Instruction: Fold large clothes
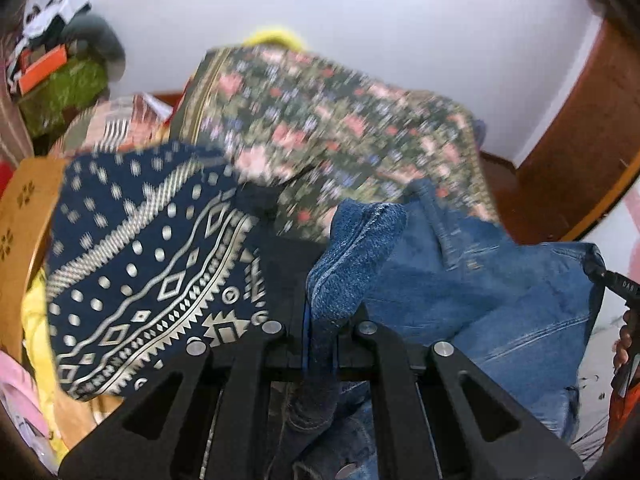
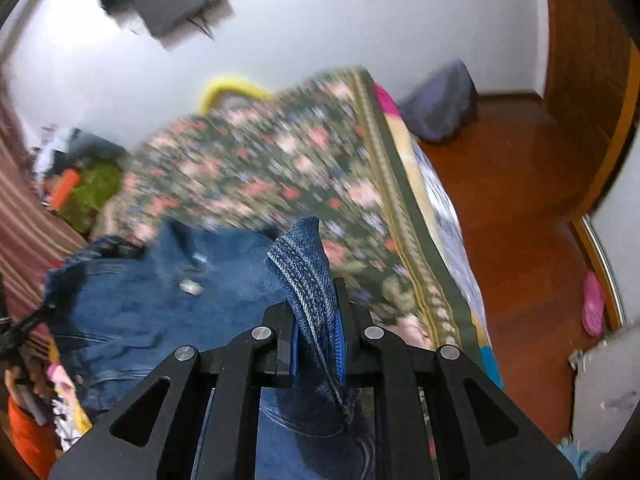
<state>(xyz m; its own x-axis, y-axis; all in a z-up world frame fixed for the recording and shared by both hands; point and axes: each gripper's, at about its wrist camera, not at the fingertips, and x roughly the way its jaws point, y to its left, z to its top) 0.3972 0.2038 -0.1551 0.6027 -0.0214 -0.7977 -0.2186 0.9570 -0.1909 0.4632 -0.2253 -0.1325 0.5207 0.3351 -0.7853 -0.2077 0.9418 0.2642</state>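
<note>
A pair of blue jeans (image 1: 472,280) hangs stretched between my two grippers above a bed with a floral cover (image 1: 320,120). My left gripper (image 1: 320,316) is shut on one edge of the jeans. My right gripper (image 2: 316,316) is shut on a stitched denim edge (image 2: 308,276) that sticks up between its jaws. In the right wrist view the jeans (image 2: 160,304) spread to the left, with a metal button (image 2: 191,287) showing. The views are motion-blurred.
A navy patterned cloth (image 1: 152,272) lies left of the jeans, over yellow and pink clothes. The floral bed cover (image 2: 280,176) fills the middle. A wooden floor (image 2: 520,208), a door and pink slippers (image 2: 593,303) are on the right. Cluttered items (image 1: 60,72) stand at the far left.
</note>
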